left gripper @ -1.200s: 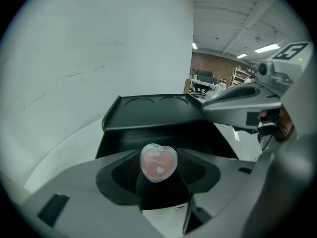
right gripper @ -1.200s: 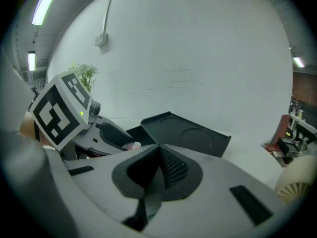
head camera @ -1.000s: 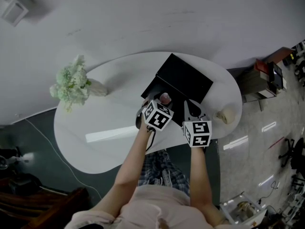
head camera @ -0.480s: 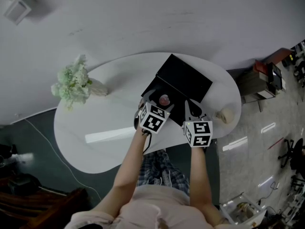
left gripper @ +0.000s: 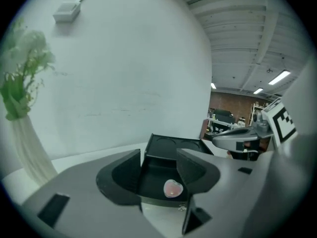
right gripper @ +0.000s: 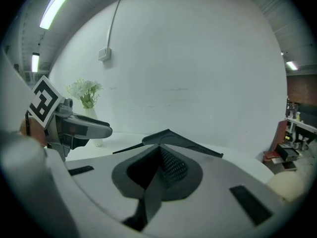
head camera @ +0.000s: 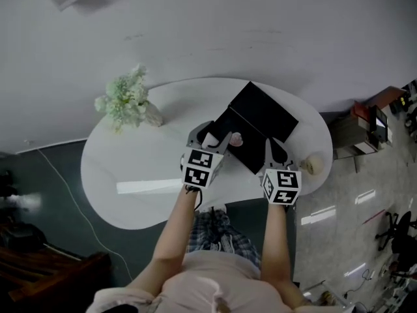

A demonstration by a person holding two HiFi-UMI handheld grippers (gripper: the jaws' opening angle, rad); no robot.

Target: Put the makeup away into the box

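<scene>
An open black box (head camera: 251, 150) stands on the white table (head camera: 143, 168), its lid (head camera: 264, 109) lying back behind it. A pink heart-shaped makeup piece (head camera: 236, 137) lies inside the box and shows between the jaws in the left gripper view (left gripper: 172, 188). My left gripper (head camera: 212, 134) hovers above the box's near left edge. Its jaws (left gripper: 159, 162) stand apart and are closing, with nothing between the pads. My right gripper (head camera: 273, 150) is at the box's right front side, its jaws (right gripper: 159, 150) shut tip to tip. Beyond them shows the black lid (right gripper: 190, 144).
A vase of white-green flowers (head camera: 127, 100) stands at the table's far left, also in the left gripper view (left gripper: 22, 83). A round beige object (head camera: 314, 164) sits near the table's right edge. A cabinet (head camera: 358, 126) stands right of the table.
The left gripper let go of the pink heart in the box, then rose and drew back. The heart stays in the box. The right gripper rose a little.
</scene>
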